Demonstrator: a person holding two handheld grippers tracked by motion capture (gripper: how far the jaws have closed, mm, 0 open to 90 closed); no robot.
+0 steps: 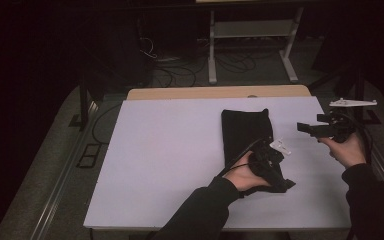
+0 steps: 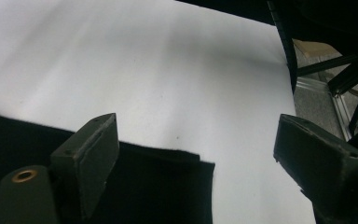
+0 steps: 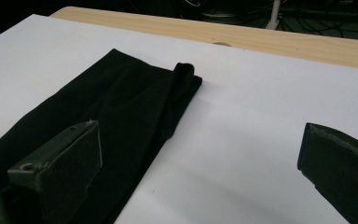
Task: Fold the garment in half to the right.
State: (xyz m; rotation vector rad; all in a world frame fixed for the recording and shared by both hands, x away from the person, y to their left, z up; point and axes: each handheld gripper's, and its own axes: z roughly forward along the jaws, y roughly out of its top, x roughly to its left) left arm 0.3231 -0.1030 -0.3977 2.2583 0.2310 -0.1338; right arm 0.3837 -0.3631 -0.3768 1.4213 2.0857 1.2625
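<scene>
A black folded cloth (image 1: 246, 132) lies lengthwise on the white table top (image 1: 170, 150), right of centre. My left gripper (image 1: 281, 180) hovers at the cloth's near end. In the left gripper view its jaws (image 2: 193, 126) stand wide apart and empty, with the cloth's corner (image 2: 158, 186) below them. My right gripper (image 1: 304, 128) is held off the cloth's right side, pointing left toward it. Its jaws (image 3: 200, 128) are open with nothing between them. The cloth (image 3: 121, 102) lies ahead and to the left there, a small fold raised at its far end.
A wooden strip (image 1: 190, 93) runs along the table's far edge. Beyond it on the dark floor stand a white frame (image 1: 252, 30) and cables (image 1: 180, 70). A black stand (image 1: 82, 100) is at the left. The table's right edge (image 2: 289, 70) is close to both hands.
</scene>
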